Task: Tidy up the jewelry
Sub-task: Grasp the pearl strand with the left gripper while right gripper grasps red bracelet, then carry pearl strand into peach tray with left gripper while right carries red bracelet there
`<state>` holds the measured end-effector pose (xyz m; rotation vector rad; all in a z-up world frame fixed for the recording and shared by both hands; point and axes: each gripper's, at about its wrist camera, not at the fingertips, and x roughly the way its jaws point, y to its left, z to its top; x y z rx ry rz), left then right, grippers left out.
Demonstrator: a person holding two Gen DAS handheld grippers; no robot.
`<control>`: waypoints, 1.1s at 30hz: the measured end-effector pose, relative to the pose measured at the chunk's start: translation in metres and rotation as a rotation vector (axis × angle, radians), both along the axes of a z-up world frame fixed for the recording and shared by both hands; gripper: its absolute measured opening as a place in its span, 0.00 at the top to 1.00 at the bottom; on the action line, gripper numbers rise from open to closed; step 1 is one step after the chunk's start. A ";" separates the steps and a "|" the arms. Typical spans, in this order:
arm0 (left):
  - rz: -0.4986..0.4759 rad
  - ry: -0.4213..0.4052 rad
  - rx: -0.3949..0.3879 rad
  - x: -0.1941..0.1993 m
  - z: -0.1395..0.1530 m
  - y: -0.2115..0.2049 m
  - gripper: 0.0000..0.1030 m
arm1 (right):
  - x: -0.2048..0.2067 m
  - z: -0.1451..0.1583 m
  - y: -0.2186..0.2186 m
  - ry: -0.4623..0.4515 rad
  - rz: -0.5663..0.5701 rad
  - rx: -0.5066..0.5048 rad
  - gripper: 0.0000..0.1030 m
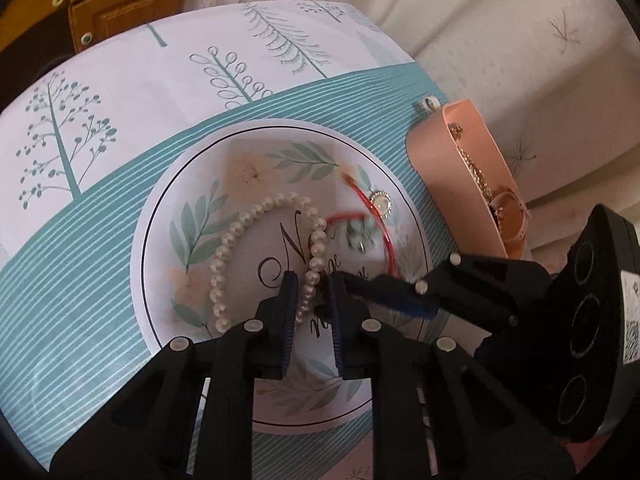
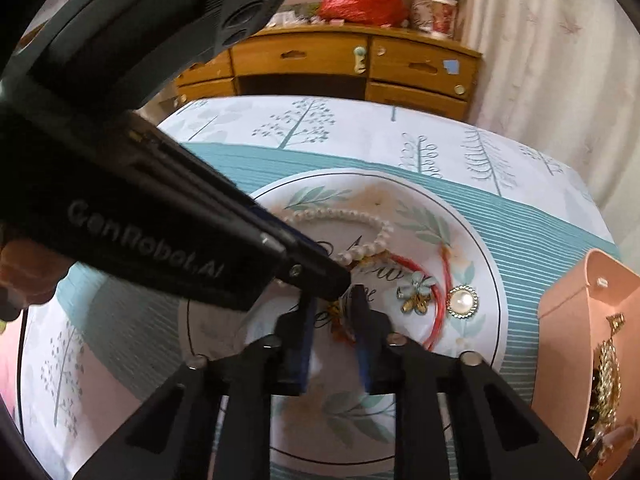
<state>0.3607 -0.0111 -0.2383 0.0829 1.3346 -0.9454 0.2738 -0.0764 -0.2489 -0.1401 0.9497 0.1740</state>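
Note:
A white pearl bracelet (image 1: 240,256) lies on the table's round leaf-print patch (image 1: 224,160), tangled with a red cord bracelet (image 1: 384,236). A blue flower earring (image 2: 416,292) and a round pearl brooch (image 2: 463,301) lie beside them. My left gripper (image 1: 313,284) has its jaws partly open around the pearl strand. My right gripper (image 2: 334,308) straddles a red and gold tangle of the cord, jaws partly open; it reaches in from the right in the left wrist view (image 1: 384,288). A pink jewelry box (image 1: 460,176) holding gold chains stands at the right.
The table wears a teal and white tree-print cloth (image 1: 100,184). A small ring (image 1: 430,102) lies at its far edge by the box. A wooden drawer cabinet (image 2: 352,68) and cream curtain (image 2: 540,60) stand behind. The left gripper's body (image 2: 140,220) crosses the right wrist view.

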 end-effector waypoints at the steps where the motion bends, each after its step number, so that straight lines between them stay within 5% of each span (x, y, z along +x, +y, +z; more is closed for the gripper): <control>1: 0.001 0.010 -0.002 0.001 -0.001 0.000 0.87 | 0.001 0.001 -0.001 0.015 0.005 -0.001 0.90; 17: -0.023 0.002 0.016 -0.007 0.001 0.000 0.87 | -0.022 0.010 -0.036 0.093 -0.139 0.087 0.90; 24: -0.090 -0.096 0.070 -0.021 0.006 -0.016 0.87 | -0.050 0.020 -0.051 0.132 -0.170 0.154 0.90; 33: -0.053 -0.160 0.155 -0.030 0.008 -0.025 0.95 | -0.073 0.039 -0.051 0.160 -0.181 0.285 0.90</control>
